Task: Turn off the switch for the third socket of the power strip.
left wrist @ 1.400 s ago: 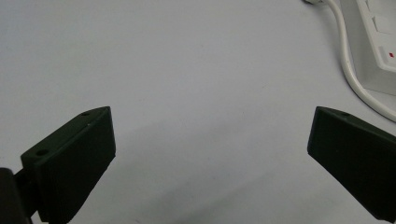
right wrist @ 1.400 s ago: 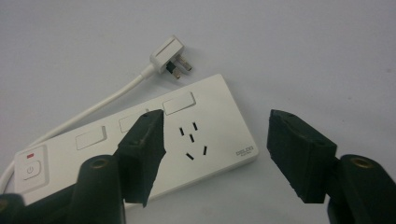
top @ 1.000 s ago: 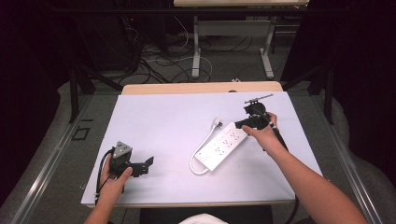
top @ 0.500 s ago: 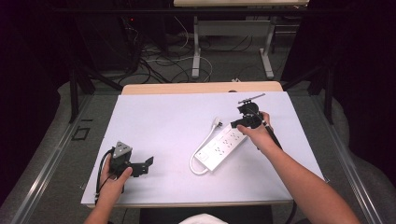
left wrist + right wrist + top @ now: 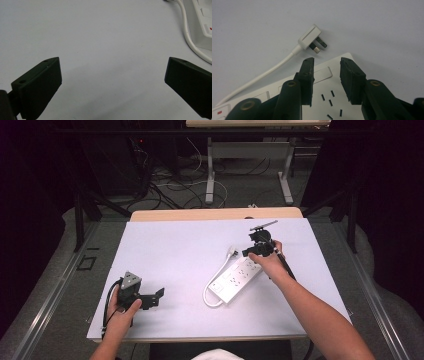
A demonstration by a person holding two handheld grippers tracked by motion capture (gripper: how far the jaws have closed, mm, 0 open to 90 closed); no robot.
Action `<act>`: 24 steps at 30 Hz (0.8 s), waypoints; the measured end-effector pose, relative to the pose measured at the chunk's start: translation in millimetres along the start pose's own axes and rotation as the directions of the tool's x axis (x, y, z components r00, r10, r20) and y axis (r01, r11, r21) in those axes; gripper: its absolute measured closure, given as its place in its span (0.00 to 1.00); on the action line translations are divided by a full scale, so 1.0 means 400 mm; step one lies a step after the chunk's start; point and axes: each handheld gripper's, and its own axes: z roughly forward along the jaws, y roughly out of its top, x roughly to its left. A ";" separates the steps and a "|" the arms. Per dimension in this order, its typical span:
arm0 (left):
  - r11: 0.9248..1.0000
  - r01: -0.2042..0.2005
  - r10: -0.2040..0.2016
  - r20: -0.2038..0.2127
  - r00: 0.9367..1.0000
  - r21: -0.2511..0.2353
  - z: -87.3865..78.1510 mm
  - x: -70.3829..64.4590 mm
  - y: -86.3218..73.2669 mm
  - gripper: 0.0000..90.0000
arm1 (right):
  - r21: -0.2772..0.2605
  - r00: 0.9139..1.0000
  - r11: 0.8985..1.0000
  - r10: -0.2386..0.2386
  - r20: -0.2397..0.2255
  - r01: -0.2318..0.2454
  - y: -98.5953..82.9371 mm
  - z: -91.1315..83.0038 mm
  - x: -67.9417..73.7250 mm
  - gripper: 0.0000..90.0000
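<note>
Tongs in your right hand [image 5: 326,65] hang part-spread, gripping nothing, over the power strip [image 5: 332,82]; reach past its end, straddle the plug [image 5: 310,39], while your left tongs [image 5: 112,85] idle, wide, on the desk [image 5: 175,250]

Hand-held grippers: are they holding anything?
Nothing is held. The left hand-held gripper is open over bare table; the right hand-held gripper hovers open above the white plastic power strip.

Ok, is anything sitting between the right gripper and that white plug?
Nothing visible does. The right gripper hangs open over the far end of the power strip, and the plug lies just beyond that end on bare table, prongs toward the strip.
</note>
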 end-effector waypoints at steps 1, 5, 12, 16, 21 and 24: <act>1.000 -0.001 0.001 0.000 1.000 0.000 0.000 0.000 0.000 0.01 | 0.006 1.000 1.000 0.013 -0.003 -0.013 0.001 0.005 0.000 0.74; 1.000 -0.013 0.013 -0.003 1.000 0.003 0.001 0.001 0.000 0.01 | 0.010 1.000 1.000 0.012 -0.004 -0.012 0.003 0.013 -0.004 0.79; 1.000 0.002 -0.002 0.002 1.000 0.001 0.003 -0.001 0.000 0.01 | 0.022 0.999 0.999 0.040 -0.005 -0.040 0.003 0.031 -0.006 0.85; 1.000 0.001 -0.001 0.003 1.000 0.002 0.003 -0.001 -0.001 0.01 | 0.030 0.999 0.999 0.036 -0.001 -0.036 0.003 0.038 -0.007 0.90; 1.000 -0.002 0.002 0.001 1.000 0.000 0.002 0.001 0.000 0.01 | 0.038 0.999 0.998 0.042 0.005 -0.042 0.004 0.047 -0.010 0.93; 1.000 -0.001 0.001 0.001 1.000 0.000 0.002 0.001 -0.001 0.01 | 0.035 0.999 0.998 0.046 0.009 -0.046 0.003 0.053 -0.012 0.95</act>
